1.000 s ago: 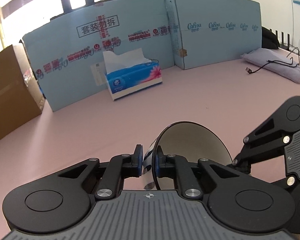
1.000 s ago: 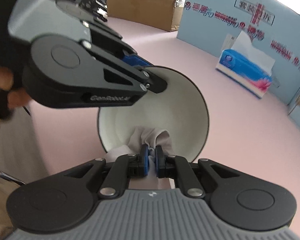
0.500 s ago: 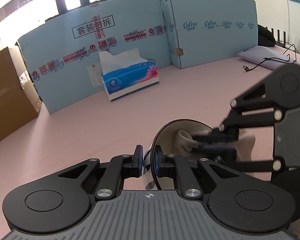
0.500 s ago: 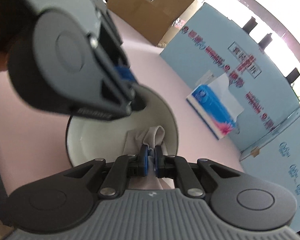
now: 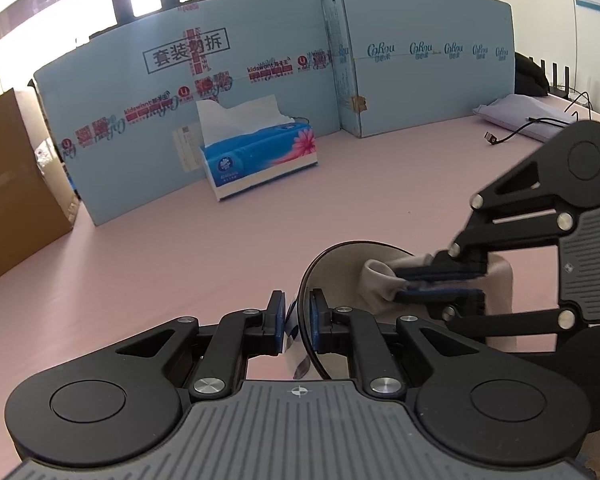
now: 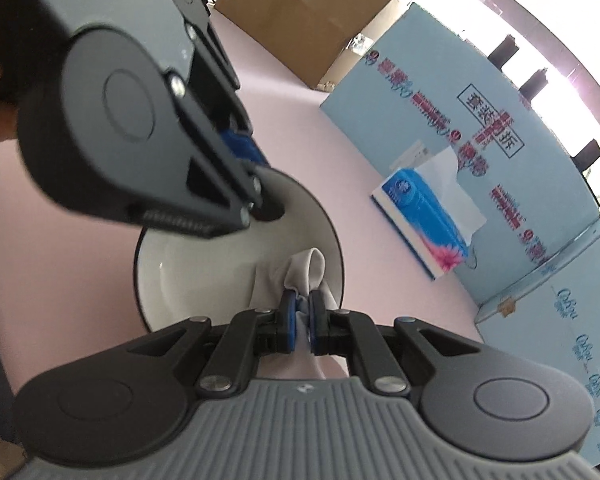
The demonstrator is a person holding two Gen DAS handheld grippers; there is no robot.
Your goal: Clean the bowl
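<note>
Cloth moved deeper into tilted white bowl.

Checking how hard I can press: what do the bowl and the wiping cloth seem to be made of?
Bowl: probably glazed ceramic, though melamine is possible; smooth white inside, thin dark rim, soft sheen. Cloth: soft woven or knit fabric, matte pale grey-beige; it folds and bunches in the right gripper.

Layout around the bowl

The bowl stands tilted above the table, the left gripper on its rim and the cloth inside it, pinched by the right gripper. Behind the bowl, well apart, sits the tissue box, with cardboard panels behind that.
</note>
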